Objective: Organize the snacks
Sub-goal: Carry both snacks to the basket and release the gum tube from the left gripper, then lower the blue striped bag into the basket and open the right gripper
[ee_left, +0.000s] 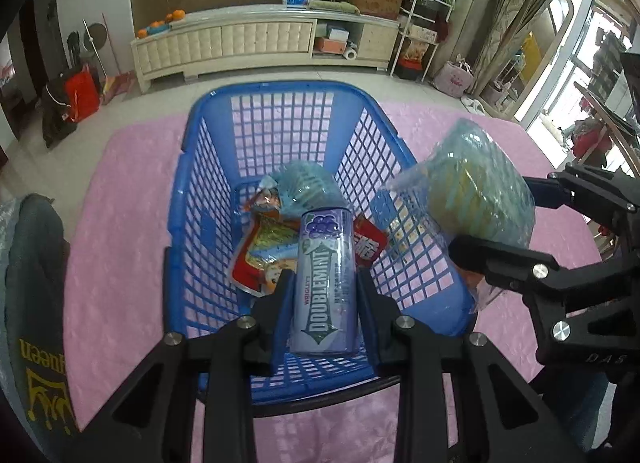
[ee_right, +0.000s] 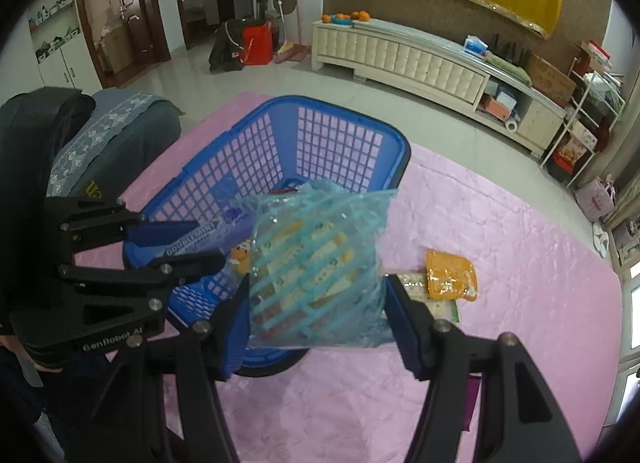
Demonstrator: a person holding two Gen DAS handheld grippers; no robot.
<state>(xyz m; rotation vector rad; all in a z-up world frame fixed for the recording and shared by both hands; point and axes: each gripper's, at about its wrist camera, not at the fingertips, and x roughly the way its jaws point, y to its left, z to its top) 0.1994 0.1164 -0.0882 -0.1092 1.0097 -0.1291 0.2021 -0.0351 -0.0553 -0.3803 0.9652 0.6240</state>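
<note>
At centre frame in the left wrist view, the left gripper (ee_left: 322, 283) holds a purple Doublemint gum canister (ee_left: 323, 283) between its two fingers, the pads pressed to either side of the can, which hangs inside the blue plastic basket (ee_left: 208, 183) with its top pointing toward the far wall. Below it on the basket floor lie a second teal-striped bag (ee_left: 306, 187), a red and orange snack packet (ee_left: 262, 251) and a red packet with white characters (ee_left: 366, 245), partly hidden behind the can. At the right of the same frame the right gripper (ee_left: 516, 231) carries a clear bag with teal stripes (ee_left: 480, 187) just outside the basket's right rim, level with its top edge.

In the right wrist view that bag of pale biscuits (ee_right: 316, 263) fills the centre, clamped between the blue-padded fingers (ee_right: 404, 327), with the basket behind and to its left. The left gripper reaches in from the left edge of that frame, the can only partly visible between its fingers. To the right of centre an orange packet (ee_right: 452, 275) lies on the pink tablecloth (ee_right: 500, 223), overlapping a pale green and white packet (ee_right: 444, 307) beneath it. A long cream cabinet (ee_right: 400, 55) runs along the wall in the upper right
</note>
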